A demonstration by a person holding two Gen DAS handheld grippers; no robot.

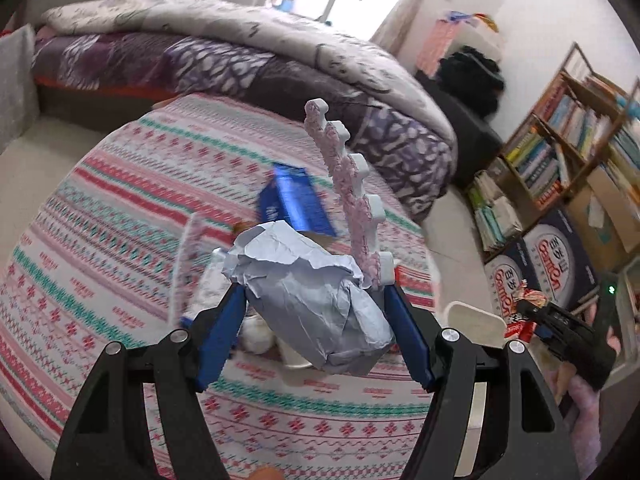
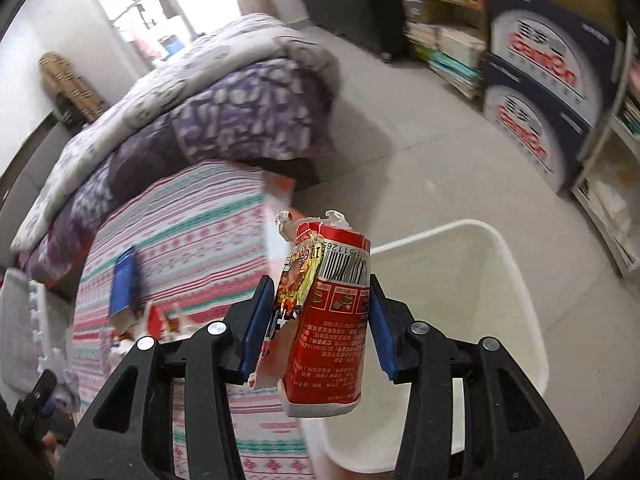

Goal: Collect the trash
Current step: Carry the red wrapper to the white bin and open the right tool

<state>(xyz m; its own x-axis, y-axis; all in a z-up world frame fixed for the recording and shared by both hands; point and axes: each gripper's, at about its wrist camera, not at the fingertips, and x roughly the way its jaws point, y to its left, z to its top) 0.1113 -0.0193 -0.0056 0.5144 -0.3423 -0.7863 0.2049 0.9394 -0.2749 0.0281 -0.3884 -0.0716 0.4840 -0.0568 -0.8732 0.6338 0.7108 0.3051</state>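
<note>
My left gripper (image 1: 316,292) is shut on a crumpled pale grey-blue paper ball (image 1: 320,304), held above the striped rug (image 1: 120,200). A pink and white foam puzzle strip (image 1: 348,200) rises from beside its right finger; whether it is gripped too I cannot tell. My right gripper (image 2: 320,280) is shut on a red snack package (image 2: 332,332) with a barcode and a torn wrapper, hanging over the near rim of the white bin (image 2: 500,248). In the left wrist view the bin (image 1: 474,316) and the right gripper (image 1: 532,312) sit at the lower right.
A blue carton (image 1: 294,204) (image 2: 124,284) and some small white and red scraps (image 2: 160,320) lie on the rug. Behind it is a bed with a purple quilt (image 1: 240,40). A bookshelf (image 1: 560,140) and stacked printed boxes (image 2: 540,92) line the wall past the bin.
</note>
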